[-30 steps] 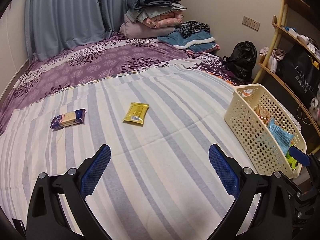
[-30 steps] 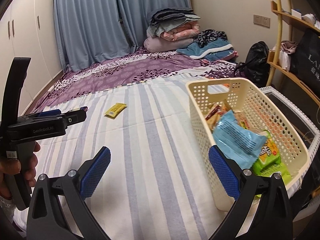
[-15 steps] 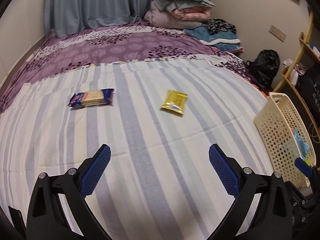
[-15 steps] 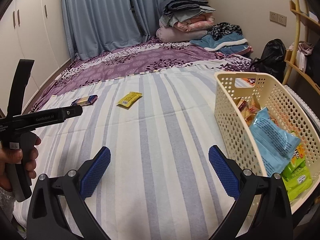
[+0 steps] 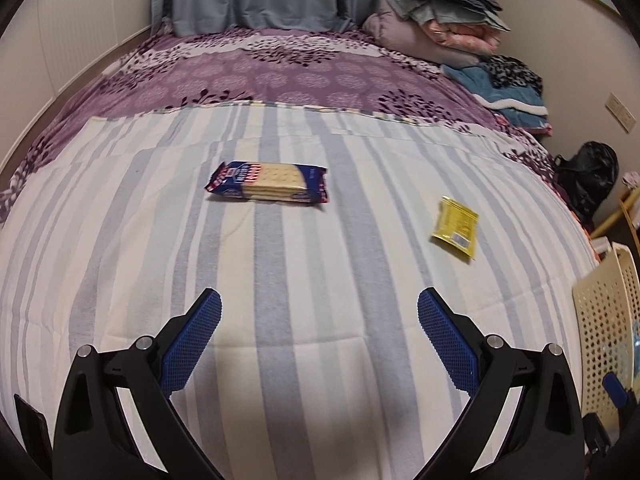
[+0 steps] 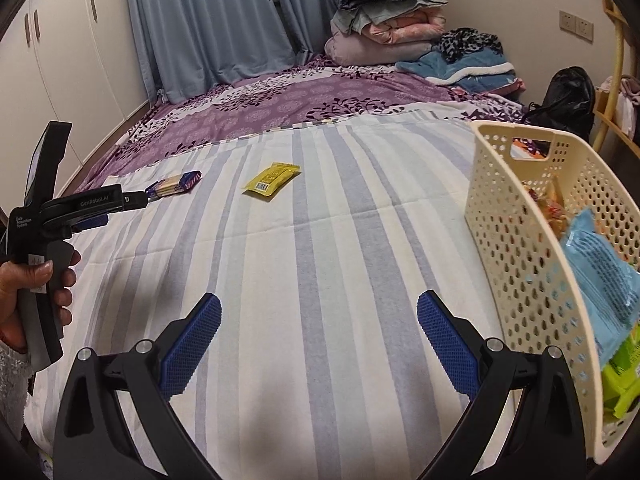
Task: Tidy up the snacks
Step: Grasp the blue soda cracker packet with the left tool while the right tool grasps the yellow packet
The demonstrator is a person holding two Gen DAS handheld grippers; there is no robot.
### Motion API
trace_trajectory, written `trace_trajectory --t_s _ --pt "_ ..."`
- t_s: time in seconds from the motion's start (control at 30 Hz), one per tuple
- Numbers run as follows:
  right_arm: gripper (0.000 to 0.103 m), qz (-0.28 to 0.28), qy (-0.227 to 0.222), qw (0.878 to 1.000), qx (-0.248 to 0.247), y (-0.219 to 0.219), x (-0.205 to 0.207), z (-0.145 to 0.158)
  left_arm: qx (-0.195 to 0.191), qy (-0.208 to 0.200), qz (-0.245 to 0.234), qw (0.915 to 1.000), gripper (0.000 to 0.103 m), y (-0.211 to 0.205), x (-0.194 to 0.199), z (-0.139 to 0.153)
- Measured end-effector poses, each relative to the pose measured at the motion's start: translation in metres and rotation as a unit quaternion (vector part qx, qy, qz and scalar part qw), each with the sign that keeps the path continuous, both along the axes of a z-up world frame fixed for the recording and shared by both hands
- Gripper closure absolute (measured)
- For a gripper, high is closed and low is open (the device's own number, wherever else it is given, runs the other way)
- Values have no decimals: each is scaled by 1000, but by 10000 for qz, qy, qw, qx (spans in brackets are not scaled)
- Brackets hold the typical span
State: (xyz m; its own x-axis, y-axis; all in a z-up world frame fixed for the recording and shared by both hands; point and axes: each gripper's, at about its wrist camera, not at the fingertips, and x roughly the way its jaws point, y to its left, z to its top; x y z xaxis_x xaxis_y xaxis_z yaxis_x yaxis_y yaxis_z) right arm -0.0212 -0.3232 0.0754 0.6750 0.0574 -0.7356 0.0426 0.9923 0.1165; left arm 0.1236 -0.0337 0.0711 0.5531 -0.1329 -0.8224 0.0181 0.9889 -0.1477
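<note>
A blue cracker pack (image 5: 267, 182) lies flat on the striped bed cover, straight ahead of my open left gripper (image 5: 319, 322) and well beyond its fingertips. A yellow snack sachet (image 5: 455, 227) lies to its right. The right wrist view shows the cracker pack (image 6: 174, 185), the yellow sachet (image 6: 273, 179) and a cream perforated basket (image 6: 516, 216) at the right, holding a light blue bag (image 6: 600, 268), a green bag (image 6: 622, 376) and other snacks. My right gripper (image 6: 319, 322) is open and empty beside the basket. The left gripper's body (image 6: 72, 208), held by a hand, points toward the crackers.
The basket corner (image 5: 604, 320) shows at the left wrist view's right edge. Folded bedding (image 6: 384, 20) and a blue blanket (image 6: 464, 68) are piled at the far end of the bed. A black bag (image 6: 568, 96) and a wooden shelf (image 6: 618, 64) stand at the right; curtains hang behind.
My left gripper has swung left and moved forward, so the cracker pack is now centred ahead and the basket has slid to the edge. The right gripper has shifted left, away from the basket.
</note>
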Motion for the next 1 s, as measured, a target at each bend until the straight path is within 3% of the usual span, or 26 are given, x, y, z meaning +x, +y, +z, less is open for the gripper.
trace_trajectory --t_s 0.4,0.57,0.73,1.0 --pt "5 180 165 9995 207 14 32 -24 185 203 658 9975 3 20 63 -28" --pt "5 168 227 9992 287 13 41 -32 -56 381 925 9950 3 19 95 -40" --pt "5 175 239 9989 368 14 51 -38 -585 544 1544 9848 3 26 122 -49" --pt "5 218 220 9986 426 15 57 -42 -358 591 2435 9674 3 32 157 -60"
